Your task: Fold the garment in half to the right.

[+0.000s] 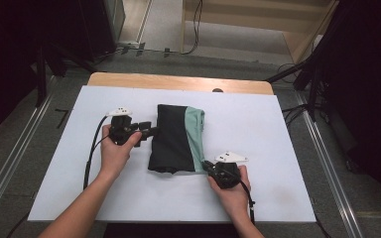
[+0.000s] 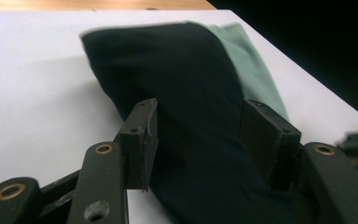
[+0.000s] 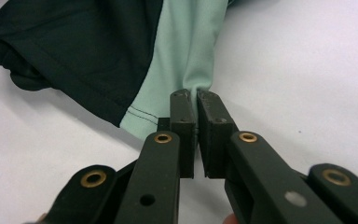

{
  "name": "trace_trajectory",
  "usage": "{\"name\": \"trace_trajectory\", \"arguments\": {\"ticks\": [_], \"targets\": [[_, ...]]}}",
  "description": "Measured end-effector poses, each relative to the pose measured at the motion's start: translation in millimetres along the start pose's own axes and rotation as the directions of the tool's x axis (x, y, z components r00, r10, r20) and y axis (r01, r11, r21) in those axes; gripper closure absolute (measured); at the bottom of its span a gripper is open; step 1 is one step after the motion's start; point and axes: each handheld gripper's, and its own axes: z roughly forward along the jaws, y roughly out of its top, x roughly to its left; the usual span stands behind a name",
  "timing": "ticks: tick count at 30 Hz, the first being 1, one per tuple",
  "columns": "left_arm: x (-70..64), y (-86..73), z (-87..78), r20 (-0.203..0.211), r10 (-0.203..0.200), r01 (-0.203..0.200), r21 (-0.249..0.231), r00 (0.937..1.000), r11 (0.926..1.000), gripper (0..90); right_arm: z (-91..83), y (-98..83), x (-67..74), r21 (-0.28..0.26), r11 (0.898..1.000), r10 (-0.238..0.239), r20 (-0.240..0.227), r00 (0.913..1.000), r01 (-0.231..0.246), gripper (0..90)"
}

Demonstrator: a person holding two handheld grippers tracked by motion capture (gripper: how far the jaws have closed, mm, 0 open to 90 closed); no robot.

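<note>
While the folded garment (image 1: 171, 139) lies in the middle of the white sheet (image 1: 54, 178), its black side faces the person's left and a mint-green strip (image 1: 196, 136) runs along its right edge. At the near right corner the right gripper (image 1: 209, 166) pinches the green fabric, jaws nearly together on the cloth; the right gripper view shows the strip (image 3: 186, 51) drawn into that narrow gap. On the other side, the left gripper (image 1: 151, 131) sits at the black edge with its jaws partly apart. Seen from the left gripper view, the black cloth (image 2: 191, 107) lies between the pads (image 2: 147, 140), which do not press it. Beneath the sheet is a wooden table (image 1: 178, 82).
</note>
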Motion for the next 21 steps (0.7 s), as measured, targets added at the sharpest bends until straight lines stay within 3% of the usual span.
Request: {"name": "trace_trajectory", "arguments": {"ticks": [4,11,16,18,21], "targets": [[-15.2,-18.6,-6.8,0.017,0.028,-0.028,0.019,0.9995,0.9994,47.2,-0.7,0.3,-0.5,-0.005,1.000,-0.001,-0.006,1.0000,0.001,83.5],[-29.1,-49.7,-13.8,0.030,0.027,-0.029,0.068,0.9992,0.9973,47.4,-1.2,0.2,-0.7,-0.007,1.000,0.002,-0.009,1.0000,-0.002,83.5],[-38.4,-67.5,-13.1,-0.062,0.084,-0.075,0.139,0.9946,0.9875,52.9,-0.8,0.2,-1.1,-0.008,1.000,0.002,-0.010,0.9999,-0.002,83.5],[-39.9,-72.5,-11.2,-0.082,0.094,-0.078,0.172,0.9922,0.9819,56.2,-0.5,0.2,-1.3,-0.007,1.000,0.007,-0.011,0.9999,-0.007,83.4],[-39.9,-75.3,-7.4,-0.102,0.091,-0.067,0.220,0.9906,0.9732,68.3,-0.4,0.3,-1.8,-0.007,1.000,0.008,-0.012,0.9999,-0.009,83.5]]}}
